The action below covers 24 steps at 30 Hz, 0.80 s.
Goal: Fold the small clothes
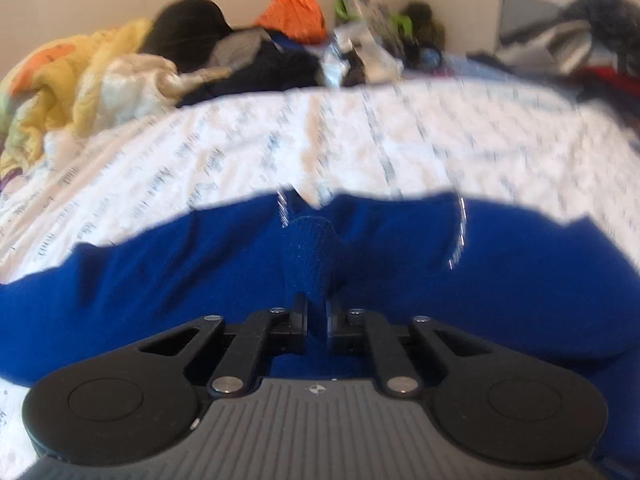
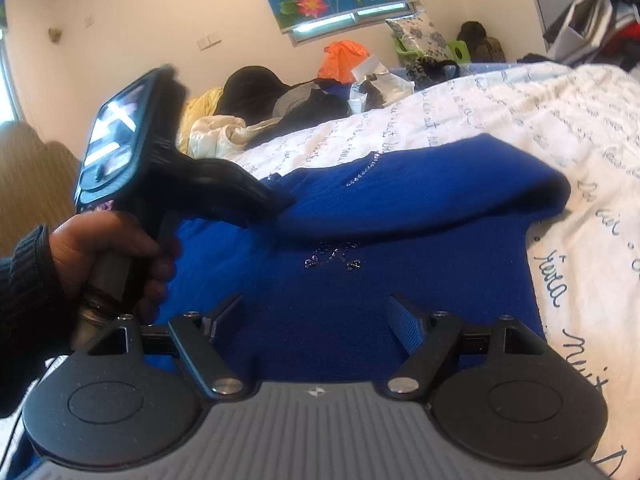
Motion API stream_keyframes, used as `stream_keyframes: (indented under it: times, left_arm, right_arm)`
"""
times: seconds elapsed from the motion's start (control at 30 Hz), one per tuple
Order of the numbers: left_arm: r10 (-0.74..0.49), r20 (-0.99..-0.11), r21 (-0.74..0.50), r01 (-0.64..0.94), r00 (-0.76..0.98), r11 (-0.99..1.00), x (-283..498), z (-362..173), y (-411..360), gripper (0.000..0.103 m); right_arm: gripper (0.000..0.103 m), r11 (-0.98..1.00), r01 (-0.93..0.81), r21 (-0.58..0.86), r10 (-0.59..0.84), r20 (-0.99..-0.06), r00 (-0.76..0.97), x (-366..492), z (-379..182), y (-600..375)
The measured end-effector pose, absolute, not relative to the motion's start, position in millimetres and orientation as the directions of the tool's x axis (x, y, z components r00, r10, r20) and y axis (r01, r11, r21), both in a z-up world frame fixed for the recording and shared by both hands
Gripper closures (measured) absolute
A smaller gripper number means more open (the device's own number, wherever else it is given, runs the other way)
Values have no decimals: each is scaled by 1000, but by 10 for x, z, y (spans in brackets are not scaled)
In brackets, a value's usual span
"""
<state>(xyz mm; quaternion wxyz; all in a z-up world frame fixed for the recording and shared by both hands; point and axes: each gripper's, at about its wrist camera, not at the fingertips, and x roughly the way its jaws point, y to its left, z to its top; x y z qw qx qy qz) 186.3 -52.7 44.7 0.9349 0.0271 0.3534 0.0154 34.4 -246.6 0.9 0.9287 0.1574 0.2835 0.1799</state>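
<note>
Two grippers work over a blue sweater (image 2: pixel 360 216) spread on a white bedsheet (image 2: pixel 540 120) printed with script. Left gripper (image 1: pixel 318 316) has its jaws pinching a raised fold of the sweater. Right gripper (image 2: pixel 316 320) hangs above the fabric, jaws spread, nothing between them. At nine o'clock in the right view, a hand (image 2: pixel 104 252) grips the left tool's handle.

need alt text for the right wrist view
The open right gripper hovers over a blue knit garment partly folded on a script-printed white bedspread. At left, a hand holds the left gripper, which pinches the fabric.
</note>
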Motion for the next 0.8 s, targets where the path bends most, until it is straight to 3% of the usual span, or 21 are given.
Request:
stream_keyframes:
  times: [0.1, 0.2, 0.3, 0.37, 0.43, 0.5, 0.6, 0.67, 0.8]
  left_arm:
    - [69, -538, 59, -44, 840, 997, 1680, 740, -230, 92]
    - [78, -496, 49, -62, 865, 997, 1588, 839, 99, 92]
    - [51, -595, 7, -58, 802, 998, 1712, 565, 438, 92]
    - [-48, -703, -114, -46, 709, 992, 1814, 280, 677, 85]
    - [-121, -714, -237, -75, 690, 969, 1732, 183, 901, 64]
    - [-93, -638, -266, -105, 765, 958, 1509, 325, 1055, 1]
    - [12, -491, -186, -119, 871, 975, 1230, 544, 1079, 1]
    - [25, -512, -121, -101, 858, 988, 1288, 570, 1015, 4]
    - [60, -621, -67, -129, 782, 989, 1547, 357, 903, 11]
  right_arm:
    - [25, 879, -240, 412, 431, -472, 769, 361, -9, -2487]
    - [23, 873, -247, 422, 446, -479, 756, 384, -20, -2487]
    - [18, 868, -259, 424, 458, -481, 748, 396, -24, -2485]
    - [18, 869, -260, 421, 457, -482, 747, 369, -15, -2471]
    - [18, 869, -264, 418, 460, -486, 743, 398, 23, -2457]
    - [18, 859, -293, 420, 481, -466, 743, 371, 161, -2496]
    - [17, 848, -343, 404, 489, -347, 800, 455, 525, -2667]
    - [8, 868, -310, 388, 443, -321, 837, 666, 674, -2796]
    - [6, 875, -168, 455, 367, -395, 842, 1138, 673, -2994]
